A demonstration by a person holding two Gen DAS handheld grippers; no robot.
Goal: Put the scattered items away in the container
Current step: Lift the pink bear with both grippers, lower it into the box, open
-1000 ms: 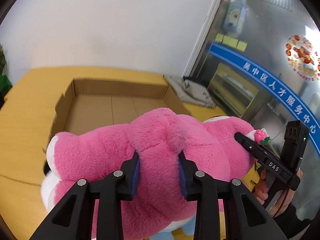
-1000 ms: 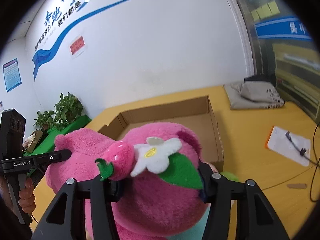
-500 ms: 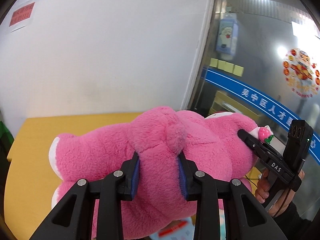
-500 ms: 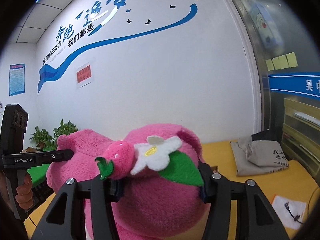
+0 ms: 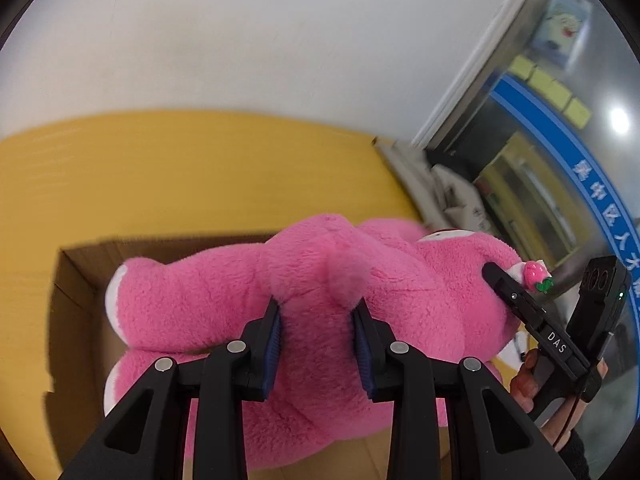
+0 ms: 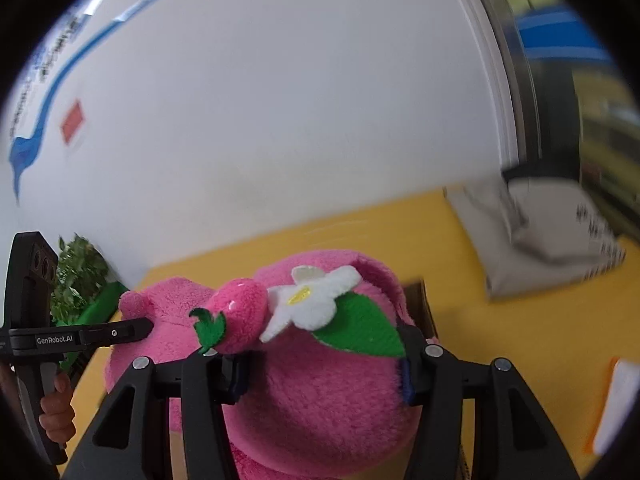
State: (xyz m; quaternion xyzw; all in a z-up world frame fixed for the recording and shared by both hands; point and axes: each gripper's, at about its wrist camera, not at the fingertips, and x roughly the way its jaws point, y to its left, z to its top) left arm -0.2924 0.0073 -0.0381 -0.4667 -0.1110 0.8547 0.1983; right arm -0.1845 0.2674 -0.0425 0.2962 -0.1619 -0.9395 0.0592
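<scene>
From my left tongs point(image 5: 316, 330) I am pinching a fold of the pink plush bear point(image 5: 240, 304); the jaws have just been closing on it, so it hangs level over the open cardboard box point(image 5: 76, 280). From my right tongs point(image 6: 320, 376) I am clamping the bear's head to share the load. It is fuzzy, with a strawberry point(image 6: 240, 316) and white flower point(image 6: 316, 296); the box edge here is blurred, probably just beyond.

Bright, even indoor light; fisheye views with motion blur.
Black vignette at corners; lamp glare point(image 5: 619, 126) on glass upper right; backgrounds smeared, foreground sharp; soft shadows.
</scene>
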